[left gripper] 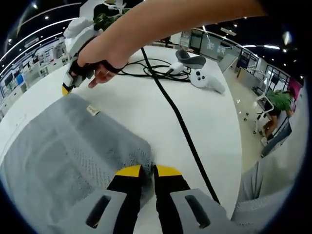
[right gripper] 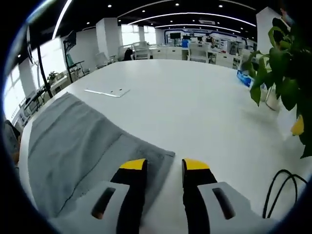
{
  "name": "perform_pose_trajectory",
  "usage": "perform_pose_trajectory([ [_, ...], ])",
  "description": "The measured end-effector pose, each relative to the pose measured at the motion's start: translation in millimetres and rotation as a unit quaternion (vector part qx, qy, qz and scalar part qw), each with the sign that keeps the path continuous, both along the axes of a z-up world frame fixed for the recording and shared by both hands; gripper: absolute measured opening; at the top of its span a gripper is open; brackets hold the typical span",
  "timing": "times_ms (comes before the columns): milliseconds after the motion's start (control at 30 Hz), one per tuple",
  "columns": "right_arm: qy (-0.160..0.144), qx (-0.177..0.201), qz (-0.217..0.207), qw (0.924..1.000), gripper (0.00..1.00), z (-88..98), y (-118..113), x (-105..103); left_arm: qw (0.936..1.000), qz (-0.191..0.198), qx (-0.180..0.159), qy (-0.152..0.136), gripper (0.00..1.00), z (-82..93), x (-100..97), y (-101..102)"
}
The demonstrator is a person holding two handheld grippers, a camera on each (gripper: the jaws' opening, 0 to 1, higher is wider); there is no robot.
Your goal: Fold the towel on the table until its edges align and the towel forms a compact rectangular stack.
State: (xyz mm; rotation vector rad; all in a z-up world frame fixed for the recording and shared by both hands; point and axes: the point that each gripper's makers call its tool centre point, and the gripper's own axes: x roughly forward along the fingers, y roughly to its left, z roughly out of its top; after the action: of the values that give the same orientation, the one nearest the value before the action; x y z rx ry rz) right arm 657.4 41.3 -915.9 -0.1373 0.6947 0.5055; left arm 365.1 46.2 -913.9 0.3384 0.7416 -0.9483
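Both hand-held grippers at the near corners of the grey towel, before the fold.

The left hand-held gripper (left gripper: 148, 170) has its yellow-tipped jaws nearly closed with only a thin gap, straddling the towel (left gripper: 73, 156) corner; whether fabric is pinched cannot be told. In the right gripper view, the right hand-held gripper (right gripper: 165, 166) stands with jaws parted, the left jaw over the towel (right gripper: 83, 146) corner, the right jaw over bare desk (right gripper: 195, 107); it holds nothing visible. In the left gripper view, the right hand-held gripper (left gripper: 68, 85) touches down at the far corner, near the sewn label (left gripper: 92, 110). The towel's long axis runs from each gripper away toward the far edge, so the fold probably carries both corners forward along that axis. A black cable (left gripper: 180, 122) and a white controller (left gripper: 204, 79) lie just beside the towel on the desk (left gripper: 214, 126).
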Motion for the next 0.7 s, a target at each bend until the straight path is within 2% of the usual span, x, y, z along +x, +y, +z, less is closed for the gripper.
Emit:
perform_pose_trajectory([
  [67,-0.002,-0.007,0.002,1.0,0.26,-3.9,-1,5,1.0,0.001,-0.002,0.001,0.09,-0.1,0.1,-1],
  [233,-0.009,-0.006,0.018,0.9998,0.22,-2.5,3,6,1.0,0.001,-0.001,0.001,0.09,-0.2,-0.1,-1],
  [400,-0.014,-0.002,0.015,0.9998,0.2,-0.5,1,5,1.0,-0.001,-0.003,0.003,0.09,-0.4,0.8,-4],
  [500,-0.012,-0.002,0.019,0.9998,0.14,-0.6,0,5,1.0,-0.002,-0.006,0.002,0.09,-0.4,1.5,-8],
  [633,-0.011,0.003,0.04,0.9991,0.0,-1.0,0,-1,0.9999,-0.004,-0.012,0.003,0.09,-0.4,1.4,-14],
  [700,-0.015,-0.01,0.038,0.9991,0.0,-1.0,-7,-1,0.9998,-0.005,-0.018,0.006,0.09,-0.5,0.4,-18],
])
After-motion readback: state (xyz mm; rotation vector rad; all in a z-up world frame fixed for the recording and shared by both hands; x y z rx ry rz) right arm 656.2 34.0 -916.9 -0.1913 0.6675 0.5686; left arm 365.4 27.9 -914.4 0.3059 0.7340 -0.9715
